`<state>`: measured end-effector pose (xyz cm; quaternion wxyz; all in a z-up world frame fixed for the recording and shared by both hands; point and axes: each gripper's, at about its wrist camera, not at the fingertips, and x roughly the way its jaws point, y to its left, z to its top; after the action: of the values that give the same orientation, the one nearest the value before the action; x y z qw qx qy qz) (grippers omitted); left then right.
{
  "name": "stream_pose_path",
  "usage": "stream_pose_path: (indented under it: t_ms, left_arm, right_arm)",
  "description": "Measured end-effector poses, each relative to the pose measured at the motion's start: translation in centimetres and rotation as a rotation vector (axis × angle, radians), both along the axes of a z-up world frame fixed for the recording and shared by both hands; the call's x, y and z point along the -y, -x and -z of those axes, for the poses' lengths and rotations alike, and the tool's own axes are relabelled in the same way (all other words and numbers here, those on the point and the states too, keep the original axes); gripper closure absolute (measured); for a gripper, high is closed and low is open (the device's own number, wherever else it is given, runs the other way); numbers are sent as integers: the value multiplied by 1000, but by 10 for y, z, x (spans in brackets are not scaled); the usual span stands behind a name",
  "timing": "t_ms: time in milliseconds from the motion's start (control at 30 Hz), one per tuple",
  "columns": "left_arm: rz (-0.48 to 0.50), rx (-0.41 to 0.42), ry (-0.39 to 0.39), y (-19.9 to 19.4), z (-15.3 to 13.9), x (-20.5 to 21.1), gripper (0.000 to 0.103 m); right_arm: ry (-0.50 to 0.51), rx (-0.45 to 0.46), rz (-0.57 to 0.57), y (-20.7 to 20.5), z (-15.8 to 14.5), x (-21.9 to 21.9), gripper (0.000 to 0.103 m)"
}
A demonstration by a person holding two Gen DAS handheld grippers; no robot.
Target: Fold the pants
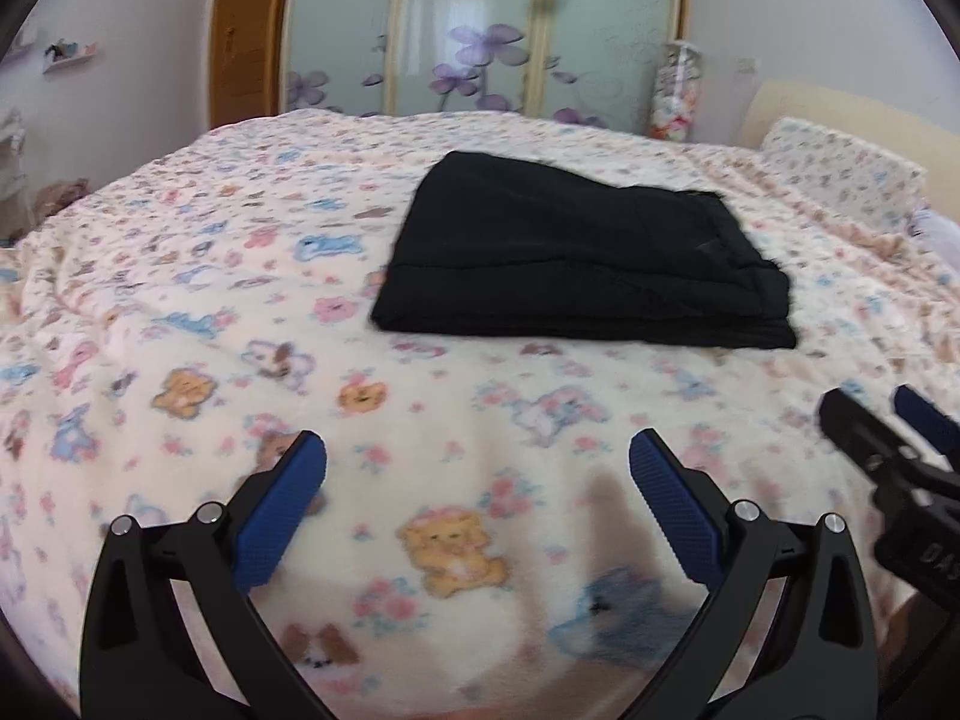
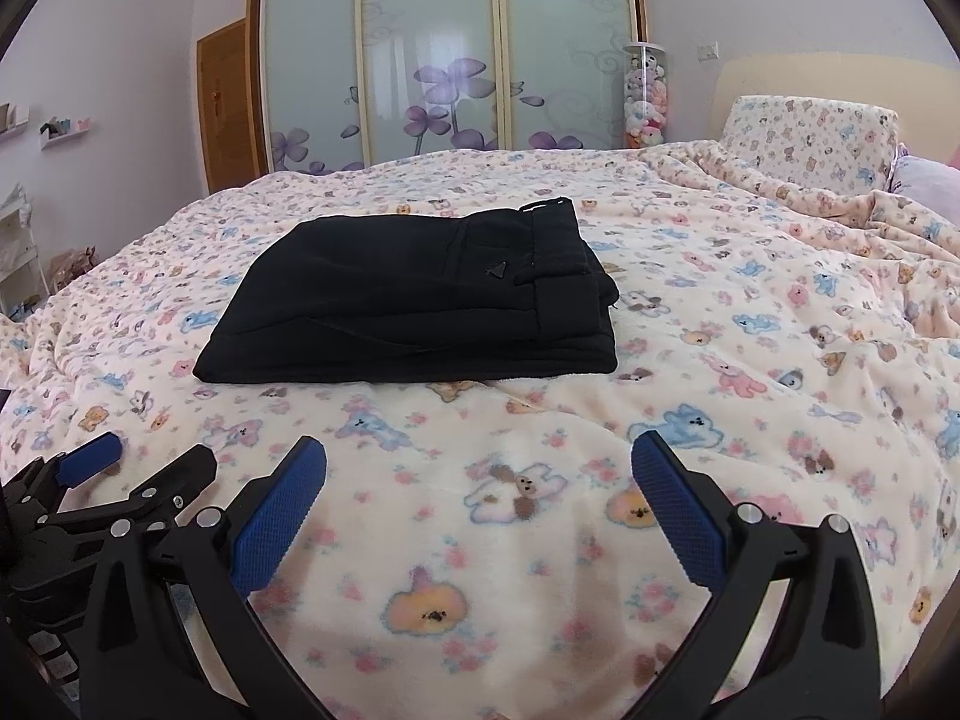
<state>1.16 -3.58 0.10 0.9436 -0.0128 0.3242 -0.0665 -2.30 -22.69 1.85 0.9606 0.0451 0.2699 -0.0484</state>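
The black pants (image 1: 576, 264) lie folded in a flat rectangle on the bed's patterned blanket (image 1: 180, 360); in the right wrist view the pants (image 2: 414, 312) show the waistband on top at the right. My left gripper (image 1: 477, 468) is open and empty, above the blanket, short of the pants. My right gripper (image 2: 478, 468) is open and empty too, also short of the pants. The right gripper also shows at the right edge of the left wrist view (image 1: 888, 420), and the left gripper at the lower left of the right wrist view (image 2: 144, 462).
A pillow (image 2: 810, 138) and headboard stand at the far right. A mirrored wardrobe with purple flowers (image 2: 450, 60), a wooden door (image 2: 228, 102) and a tube of plush toys (image 2: 645, 96) stand behind the bed. Shelves are at the left wall.
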Motion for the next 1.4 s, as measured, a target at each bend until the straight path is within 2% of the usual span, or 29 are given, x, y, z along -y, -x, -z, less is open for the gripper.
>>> stream_pose_path:
  t_ms: [467,1400]
  left_arm:
    - [-17,-13,-35,-1,3,0,2]
    - [-20,-31,-29,-3,6,-2,2]
  right_arm:
    - [-7,-9,10,-2,3,2,1]
    - [-9,-14,13,-2,4,3,1]
